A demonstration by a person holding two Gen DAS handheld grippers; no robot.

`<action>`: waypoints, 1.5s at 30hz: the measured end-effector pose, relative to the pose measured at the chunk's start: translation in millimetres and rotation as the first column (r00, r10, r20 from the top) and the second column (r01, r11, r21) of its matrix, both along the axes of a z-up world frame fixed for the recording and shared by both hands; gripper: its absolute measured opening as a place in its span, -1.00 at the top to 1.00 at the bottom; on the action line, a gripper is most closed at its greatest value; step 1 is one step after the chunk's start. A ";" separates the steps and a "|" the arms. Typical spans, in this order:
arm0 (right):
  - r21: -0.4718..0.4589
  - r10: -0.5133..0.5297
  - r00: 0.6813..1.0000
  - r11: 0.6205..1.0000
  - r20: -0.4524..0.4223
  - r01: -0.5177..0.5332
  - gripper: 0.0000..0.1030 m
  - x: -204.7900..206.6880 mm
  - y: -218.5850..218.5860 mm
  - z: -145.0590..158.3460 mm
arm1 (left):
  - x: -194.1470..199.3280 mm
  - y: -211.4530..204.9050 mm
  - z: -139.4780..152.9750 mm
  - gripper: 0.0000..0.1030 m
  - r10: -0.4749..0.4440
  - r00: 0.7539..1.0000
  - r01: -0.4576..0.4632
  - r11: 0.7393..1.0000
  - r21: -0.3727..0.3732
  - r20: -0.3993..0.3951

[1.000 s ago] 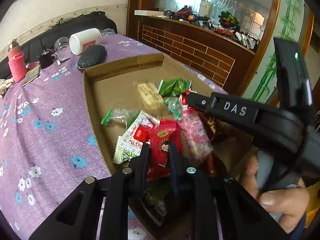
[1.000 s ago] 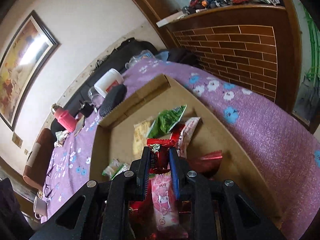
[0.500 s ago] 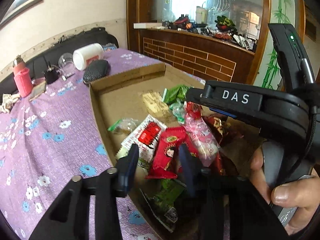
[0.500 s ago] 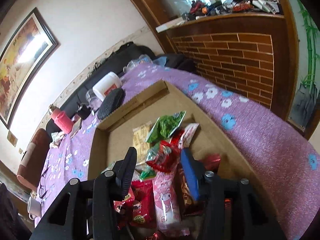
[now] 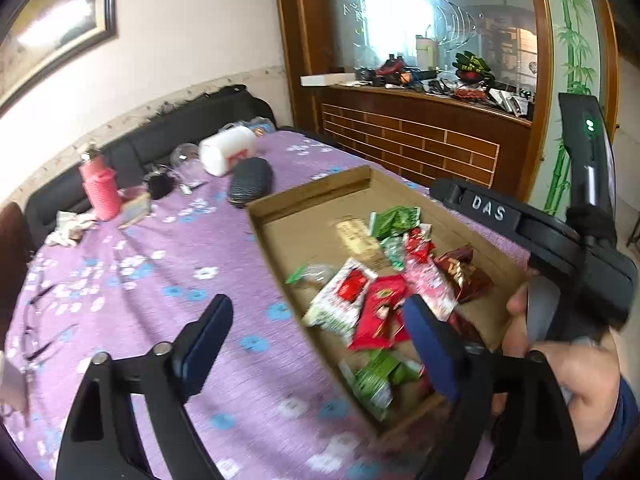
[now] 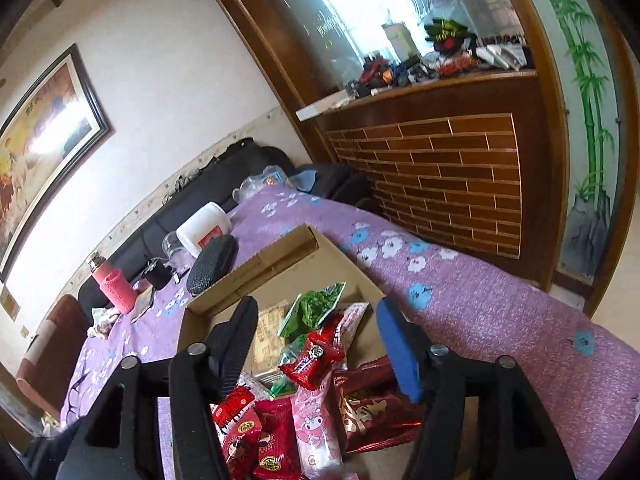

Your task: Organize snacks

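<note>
A shallow cardboard box (image 5: 320,196) lies on the purple flowered tablecloth and holds several snack packets: red (image 5: 378,312), pink (image 5: 430,286), dark red (image 5: 464,276) and green (image 5: 394,218). My left gripper (image 5: 320,320) is open and empty above the box's near left edge. My right gripper (image 6: 316,328) is open and empty above the box (image 6: 276,258), over a small red packet (image 6: 314,360), a pink one (image 6: 316,424) and a dark red one (image 6: 370,404). The right gripper's body (image 5: 532,232) shows in the left wrist view.
On the tablecloth (image 5: 140,280) behind the box lie a black case (image 5: 252,178), a white jar on its side (image 5: 228,150), a glass (image 5: 186,158), a pink bottle (image 5: 100,190) and glasses (image 5: 36,332). A black sofa and a wooden counter (image 6: 440,152) stand behind.
Both grippers have opened and let go of their red packets, which now lie in the box. Both have pulled back and up from the snacks.
</note>
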State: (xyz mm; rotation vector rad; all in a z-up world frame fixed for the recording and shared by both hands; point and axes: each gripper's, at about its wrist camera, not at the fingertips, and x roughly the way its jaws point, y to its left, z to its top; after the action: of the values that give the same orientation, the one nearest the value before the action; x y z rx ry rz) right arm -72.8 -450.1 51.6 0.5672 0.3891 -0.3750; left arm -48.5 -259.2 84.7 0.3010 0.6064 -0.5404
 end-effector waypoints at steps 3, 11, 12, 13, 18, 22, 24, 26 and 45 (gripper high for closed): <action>-0.049 -0.028 0.999 0.998 0.042 0.030 -0.72 -8.2 6.8 7.4 | -15.0 17.9 -1.8 -0.84 0.024 1.000 -0.025 0.998 0.050 0.017; -0.197 0.012 1.000 0.980 -0.012 -0.014 -0.85 -34.8 60.0 20.9 | -33.9 68.9 -28.5 -0.97 0.145 0.989 -0.145 0.983 0.111 0.005; -0.217 0.030 0.999 0.976 -0.023 -0.034 -0.88 -40.9 69.8 20.6 | -34.1 73.2 -32.0 -0.97 0.171 0.985 -0.174 0.975 0.135 0.030; -0.231 0.041 0.999 0.972 -0.031 -0.047 -0.96 -46.5 77.3 19.3 | -34.3 76.3 -34.4 -0.97 0.186 0.981 -0.191 0.971 0.143 0.046; -0.278 0.068 0.991 0.956 -0.112 -0.097 -0.98 -65.5 110.5 5.3 | -25.6 92.3 -38.3 -0.97 0.178 0.983 -0.175 0.982 0.065 -0.042; -0.308 0.029 0.989 0.949 -0.146 -0.073 -0.98 -69.8 118.0 1.0 | -15.9 100.0 -40.4 -0.97 0.244 0.968 -0.240 0.968 0.068 -0.058; -0.326 0.006 0.990 0.944 -0.143 -0.053 -0.98 -72.3 119.8 2.0 | -15.4 102.6 -40.2 -0.97 0.266 0.963 -0.261 0.962 0.074 -0.051; -0.342 -0.014 0.990 0.939 -0.141 -0.036 -0.98 -74.4 121.8 3.2 | -15.6 105.0 -39.8 -0.97 0.278 0.960 -0.274 0.959 0.073 -0.044; -0.304 0.039 0.987 0.949 -0.154 -0.085 -0.98 -80.5 133.0 0.8 | -18.5 103.7 -38.8 -0.97 0.281 0.959 -0.279 0.958 0.073 -0.024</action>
State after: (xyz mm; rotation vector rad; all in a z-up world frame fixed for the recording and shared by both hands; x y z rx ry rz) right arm -153.2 -317.1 52.4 0.2202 0.4775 -0.4092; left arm -67.0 -155.6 45.9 0.2655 0.6888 -0.2522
